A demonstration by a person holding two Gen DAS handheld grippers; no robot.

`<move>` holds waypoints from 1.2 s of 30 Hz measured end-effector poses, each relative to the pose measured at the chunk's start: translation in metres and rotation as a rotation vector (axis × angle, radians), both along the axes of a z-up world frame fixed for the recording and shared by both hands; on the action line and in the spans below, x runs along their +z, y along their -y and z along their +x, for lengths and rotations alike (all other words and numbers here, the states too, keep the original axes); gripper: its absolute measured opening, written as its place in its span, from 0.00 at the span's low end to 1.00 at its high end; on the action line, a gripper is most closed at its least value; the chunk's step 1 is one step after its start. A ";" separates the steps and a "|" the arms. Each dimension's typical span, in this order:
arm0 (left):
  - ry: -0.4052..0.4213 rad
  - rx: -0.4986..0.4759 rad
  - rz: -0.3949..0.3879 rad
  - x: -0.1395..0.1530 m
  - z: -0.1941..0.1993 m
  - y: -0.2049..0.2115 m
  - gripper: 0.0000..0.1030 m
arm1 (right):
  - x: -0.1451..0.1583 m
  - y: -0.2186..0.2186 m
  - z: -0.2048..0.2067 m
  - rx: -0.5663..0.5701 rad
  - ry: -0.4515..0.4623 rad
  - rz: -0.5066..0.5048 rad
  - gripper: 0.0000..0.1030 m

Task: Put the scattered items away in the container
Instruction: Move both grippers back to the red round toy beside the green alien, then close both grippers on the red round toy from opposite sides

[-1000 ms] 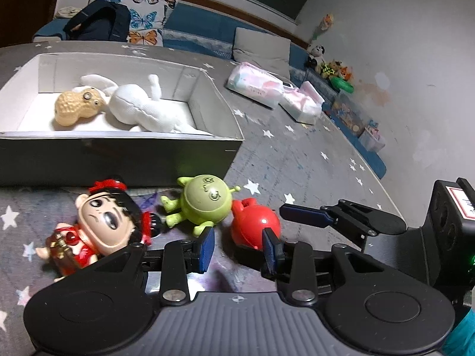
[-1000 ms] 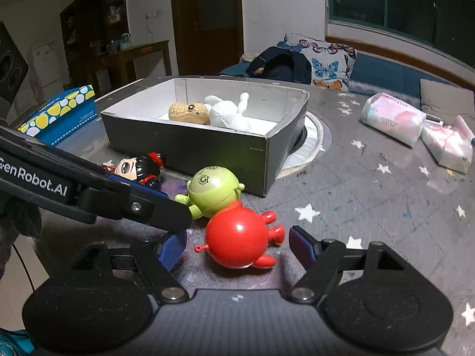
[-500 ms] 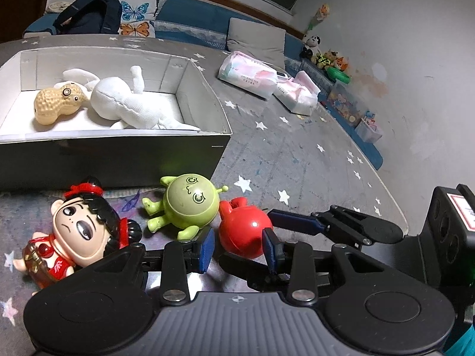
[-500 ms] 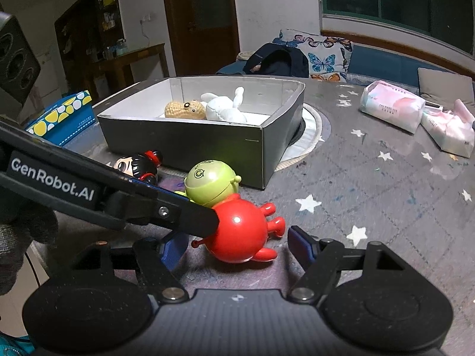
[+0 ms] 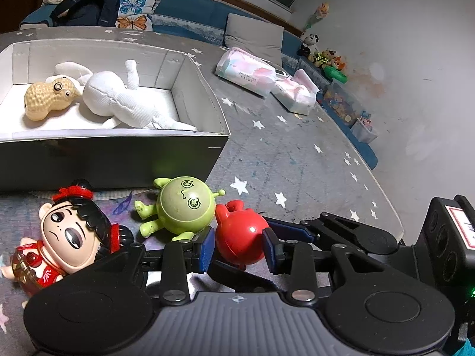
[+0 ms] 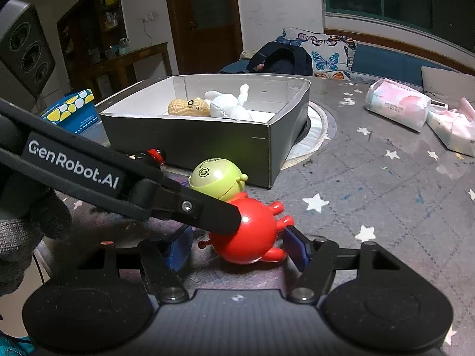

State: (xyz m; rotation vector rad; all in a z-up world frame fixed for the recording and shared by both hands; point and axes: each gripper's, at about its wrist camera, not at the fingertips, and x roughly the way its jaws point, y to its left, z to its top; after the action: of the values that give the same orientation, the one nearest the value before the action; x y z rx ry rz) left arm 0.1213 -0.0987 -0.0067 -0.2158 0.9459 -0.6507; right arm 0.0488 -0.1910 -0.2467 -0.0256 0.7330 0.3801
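Note:
A red round toy (image 5: 237, 234) (image 6: 252, 237) lies on the star-patterned table beside a green alien toy (image 5: 185, 207) (image 6: 216, 179). My left gripper (image 5: 237, 247) has the red toy between its blue pads, which sit close to its sides at unchanged width. Its finger (image 6: 207, 210) reaches in from the left and rests against the toy. My right gripper (image 6: 237, 249) is open around the same toy, with a gap at its left pad. A black-haired doll (image 5: 71, 234) lies further left. The grey box (image 5: 118, 160) (image 6: 193, 145) holds a peanut toy (image 5: 49, 98) and a white plush (image 5: 118, 101).
Two tissue packs (image 5: 246, 71) (image 5: 297, 95) lie on the far side of the table. A blue dotted box (image 6: 71, 112) stands behind the grey box. A gloved hand (image 6: 26, 231) holds the left gripper. The table edge (image 5: 394, 222) runs close on the right.
My left gripper has moved forward, so the red toy now sits between its fingers. The right gripper's jaws have narrowed a little around the toy. The toys have barely shifted.

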 end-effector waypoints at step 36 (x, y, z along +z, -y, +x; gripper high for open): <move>-0.008 0.004 -0.014 -0.002 -0.001 -0.004 0.36 | -0.019 -0.009 -0.005 -0.021 -0.005 -0.084 1.00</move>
State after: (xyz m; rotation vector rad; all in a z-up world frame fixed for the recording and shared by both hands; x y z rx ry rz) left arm 0.1208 -0.0946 -0.0091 -0.2325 0.9485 -0.6534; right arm 0.0442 -0.1822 -0.2654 -0.0957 0.7532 0.3293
